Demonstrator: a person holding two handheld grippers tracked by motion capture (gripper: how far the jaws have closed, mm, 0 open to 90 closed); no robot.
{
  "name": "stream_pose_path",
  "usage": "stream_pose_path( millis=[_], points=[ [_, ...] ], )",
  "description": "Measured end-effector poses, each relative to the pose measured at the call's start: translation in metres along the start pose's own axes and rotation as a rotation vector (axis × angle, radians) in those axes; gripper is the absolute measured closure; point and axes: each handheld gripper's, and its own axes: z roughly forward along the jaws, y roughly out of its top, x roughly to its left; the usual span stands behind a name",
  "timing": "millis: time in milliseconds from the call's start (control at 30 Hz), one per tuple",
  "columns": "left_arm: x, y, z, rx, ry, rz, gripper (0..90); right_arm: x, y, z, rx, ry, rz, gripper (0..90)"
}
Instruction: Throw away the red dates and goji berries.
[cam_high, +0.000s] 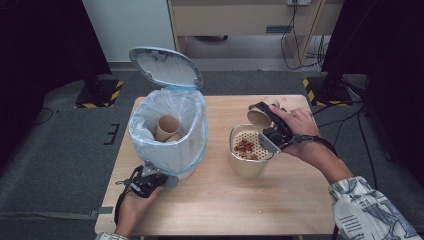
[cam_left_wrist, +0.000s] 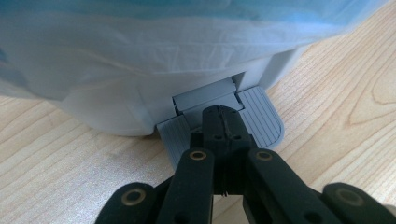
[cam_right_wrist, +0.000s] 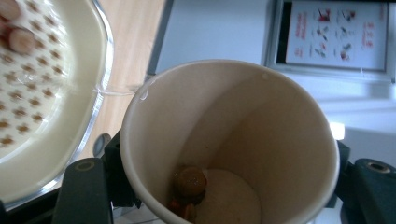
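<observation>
Now the emptying step is judged under way. Left of the beige strainer bin (cam_high: 247, 152), the grey pedal (cam_left_wrist: 261, 116) of the white bag-lined dustbin (cam_high: 170, 132) is pressed by the closed left hand-held gripper (cam_left_wrist: 223, 122). Above the strainer bin, the tan paper cup (cam_right_wrist: 231, 144) is gripped, tipped, by the right hand-held gripper (cam_high: 265, 125); residue remains inside, so further tipping is called for.

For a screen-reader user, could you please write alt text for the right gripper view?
A paper cup, clamped between the right tool's black jaws, is tipped so its inside shows, with a few small bits of food left at the bottom. Beside it at the left is a cream strainer bowl with a perforated insert.
</observation>
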Motion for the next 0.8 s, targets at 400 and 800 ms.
stream_pose_path(
  millis=[400, 800],
  points=[
    [-0.001, 0.000, 0.000, 0.001, 0.000, 0.004, 90.0, 0.005, -0.006, -0.001, 0.020, 0.012, 0.008, 30.6],
    [0.000, 0.000, 0.000, 0.000, -0.001, 0.003, 90.0, 0.011, -0.004, -0.005, 0.030, 0.016, -0.081, 30.5]
  ],
)
